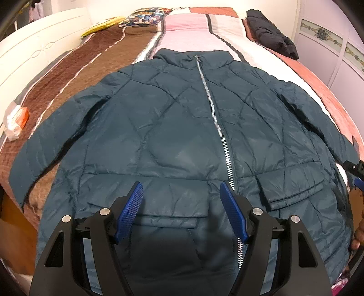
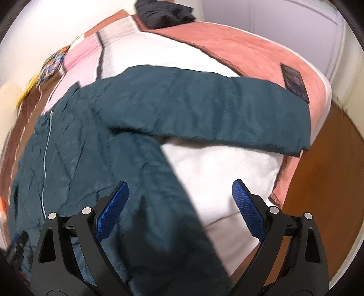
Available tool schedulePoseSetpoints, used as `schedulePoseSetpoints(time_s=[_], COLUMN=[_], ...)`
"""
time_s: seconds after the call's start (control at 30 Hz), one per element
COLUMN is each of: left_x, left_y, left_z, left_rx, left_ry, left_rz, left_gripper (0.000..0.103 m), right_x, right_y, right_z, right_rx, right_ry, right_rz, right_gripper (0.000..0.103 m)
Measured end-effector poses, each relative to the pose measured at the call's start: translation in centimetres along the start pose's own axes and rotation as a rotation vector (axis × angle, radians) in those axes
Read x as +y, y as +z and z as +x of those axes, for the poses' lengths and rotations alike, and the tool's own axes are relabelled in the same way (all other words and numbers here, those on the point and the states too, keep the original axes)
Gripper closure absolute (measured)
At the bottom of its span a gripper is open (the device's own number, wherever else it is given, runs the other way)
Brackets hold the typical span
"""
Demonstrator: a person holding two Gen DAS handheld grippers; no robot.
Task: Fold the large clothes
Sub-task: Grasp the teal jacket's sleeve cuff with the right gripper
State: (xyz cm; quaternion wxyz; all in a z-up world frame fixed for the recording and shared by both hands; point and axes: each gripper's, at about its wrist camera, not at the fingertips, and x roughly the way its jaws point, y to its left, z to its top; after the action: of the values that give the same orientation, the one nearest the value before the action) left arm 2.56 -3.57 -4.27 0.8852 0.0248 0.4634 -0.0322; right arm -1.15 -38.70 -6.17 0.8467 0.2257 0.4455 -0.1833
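Dark teal quilted puffer jacket (image 1: 177, 127) w/ silver zip (image 1: 213, 118) down the front, spread flat front-up on bed covered by striped blanket (image 1: 186, 25) in brown, pink, white & salmon bands. Collar toward far end of bed, hem nearest the cam. Both sleeves out to the sides; in right wrist view, jacket (image 2: 95, 145) seen w/ one sleeve (image 2: 204, 109) stretched across white & salmon bands, cuff at bed edge, near a dark flat phone-like slab (image 2: 294, 82) lying on the salmon band. Two flap pockets on lower front, one each side of zip.

Left gripper (image 1: 182, 205), black frame w/ blue ribbed pads (image 1: 130, 209): jaws wide apart, nothing between them, over hem area just left of zip, above the pocket flap. Contact w/ fabric: can't tell.

Right gripper (image 2: 179, 209), same build, blue pads (image 2: 248, 211): jaws wide apart, empty, over jacket's side edge where teal fabric meets white blanket. Right view blurred. Part of right gripper also visible at far right edge of left view, beside the sleeve.

Elsewhere on bed: black puffy garment (image 1: 270, 34) bundled at far right corner, colourful patterned cushion (image 1: 143, 16) & yellow item (image 1: 102, 26) at far end, clear plastic pack w/ orange label (image 1: 16, 120) at left edge. White headboard (image 1: 38, 50) on left, wooden floor (image 2: 323, 182) beside bed.
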Motion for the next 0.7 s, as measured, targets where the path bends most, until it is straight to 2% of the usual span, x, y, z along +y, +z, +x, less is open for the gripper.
schedulePoseSetpoints(time_s=[0.07, 0.17, 0.23, 0.33, 0.53, 0.7], left_x=[-0.1, -0.4, -0.5, -0.5, -0.7, -0.8], left_y=[0.1, 0.0, 0.0, 0.1, 0.3, 0.4], left_z=[0.1, 0.2, 0.3, 0.4, 0.9, 1.1], left_rx=[0.001, 0.001, 0.003, 0.006, 0.018, 0.022], left_ry=[-0.005, -0.015, -0.018, -0.02, -0.024, -0.028], left_rz=[0.007, 0.017, 0.019, 0.019, 0.022, 0.028], left_gripper=[0.035, 0.035, 0.035, 0.035, 0.035, 0.035], right_x=[-1.7, -5.1, -6.8, -9.4, -11.7, -13.2], right_y=[0.8, 2.0, 2.5, 3.1, 4.7, 5.3], right_z=[0.4, 1.4, 2.2, 3.7, 4.6, 5.8], right_rx=[0.019, 0.062, 0.093, 0.149, 0.139, 0.153], right_ry=[0.021, 0.085, 0.123, 0.206, 0.241, 0.253], right_rz=[0.058, 0.198, 0.276, 0.413, 0.52, 0.665], right_gripper=[0.014, 0.028, 0.042, 0.052, 0.052, 0.051])
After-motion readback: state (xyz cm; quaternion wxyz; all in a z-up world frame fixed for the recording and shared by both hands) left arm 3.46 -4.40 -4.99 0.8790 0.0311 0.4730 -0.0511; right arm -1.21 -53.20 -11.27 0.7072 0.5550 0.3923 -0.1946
